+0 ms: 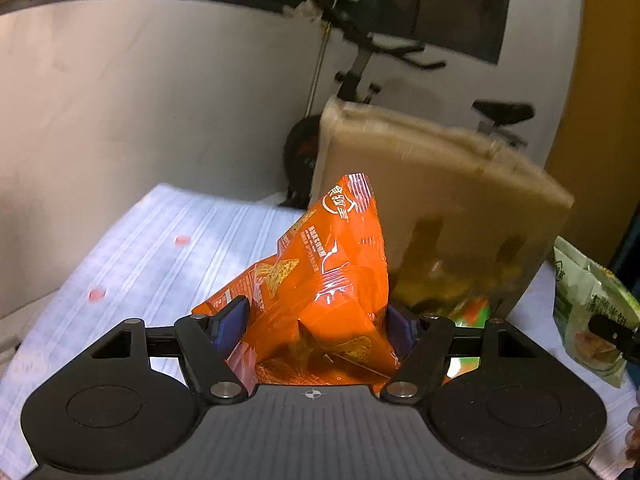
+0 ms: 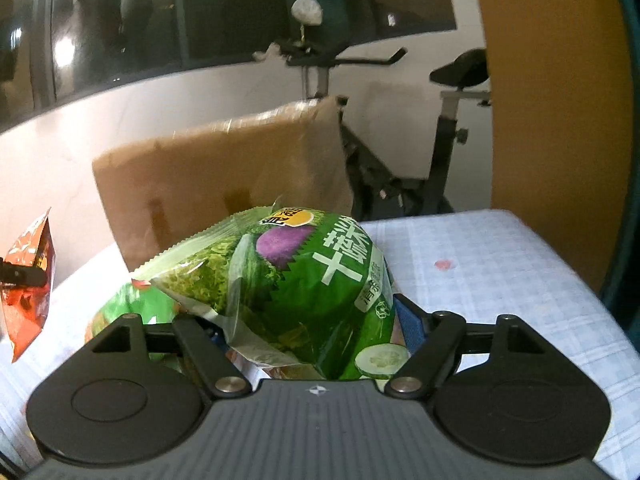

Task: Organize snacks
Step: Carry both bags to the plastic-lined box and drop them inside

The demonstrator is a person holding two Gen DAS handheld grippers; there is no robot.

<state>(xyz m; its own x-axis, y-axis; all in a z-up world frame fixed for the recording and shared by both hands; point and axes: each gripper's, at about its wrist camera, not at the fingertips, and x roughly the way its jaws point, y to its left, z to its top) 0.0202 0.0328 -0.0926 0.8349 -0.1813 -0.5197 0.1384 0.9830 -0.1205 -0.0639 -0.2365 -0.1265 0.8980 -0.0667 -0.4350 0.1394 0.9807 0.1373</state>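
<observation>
Orange snack bag (image 1: 332, 280) clamped in left tool (image 1: 316, 328) — green bag (image 2: 296, 288) in rt tool (image 2: 316, 328).

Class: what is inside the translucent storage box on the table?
Through the translucent storage box wall, blurred yellow, green and orange packets show at the bottom. Their number and kind cannot be told.

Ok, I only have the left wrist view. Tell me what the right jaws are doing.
Observer: The right gripper is clamped across a green snack bag.
Operator: Check what lies under it.
Observer: Another green packet lies just below it on the checked tablecloth.
Operator: Describe the bag's front.
Observer: It shows a purple vegetable and a cucumber slice under white lettering.
</observation>
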